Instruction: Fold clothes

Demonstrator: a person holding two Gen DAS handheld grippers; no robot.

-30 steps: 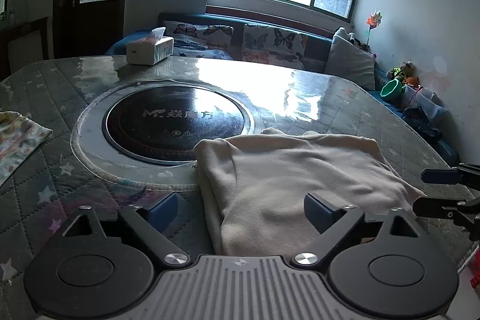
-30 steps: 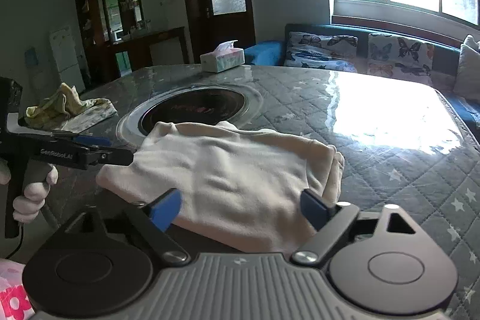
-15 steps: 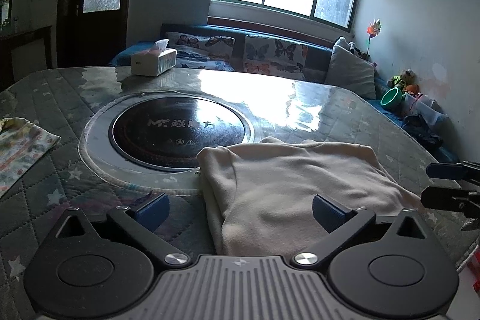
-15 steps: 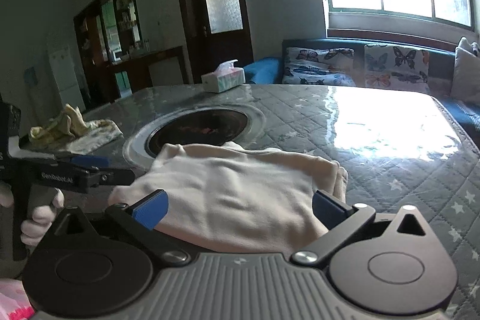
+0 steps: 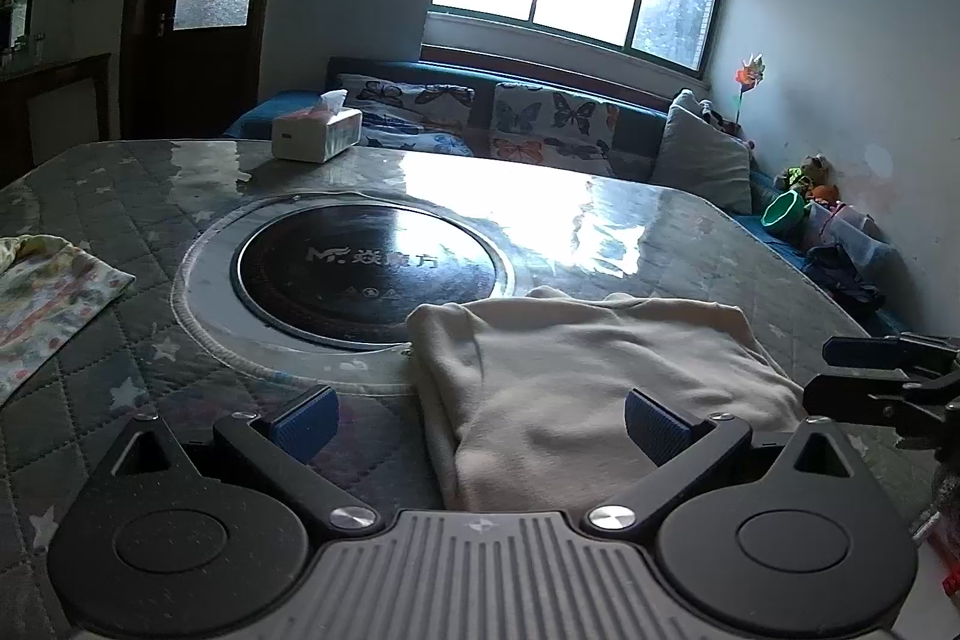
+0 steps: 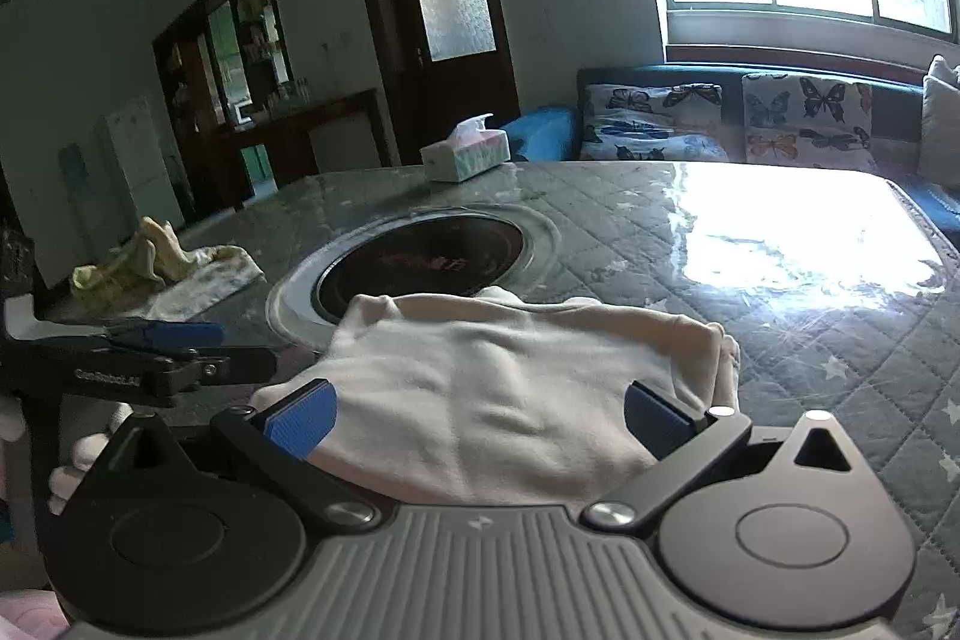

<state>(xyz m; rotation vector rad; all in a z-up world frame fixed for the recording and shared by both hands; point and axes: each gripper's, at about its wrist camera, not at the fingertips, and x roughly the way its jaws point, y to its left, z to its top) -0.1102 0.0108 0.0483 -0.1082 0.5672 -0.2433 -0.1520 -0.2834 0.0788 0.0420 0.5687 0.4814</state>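
The folded cream garment (image 5: 600, 376) is lying on the quilted table (image 5: 108, 220), touching the round hotplate (image 5: 366, 274). The left gripper (image 5: 480, 415) and right gripper (image 6: 477, 415) are hovering spread wide, gripping nothing, with jaws having just been opening.

Cream garment (image 5: 588, 388), grey star-quilted table cover (image 5: 108, 340), blue-padded black tools.

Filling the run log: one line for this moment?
left gripper: open, empty | right gripper: open, empty | folded cream cloth garment: on quilted table

Two low wrist views, shared garment (image 5: 594, 388)
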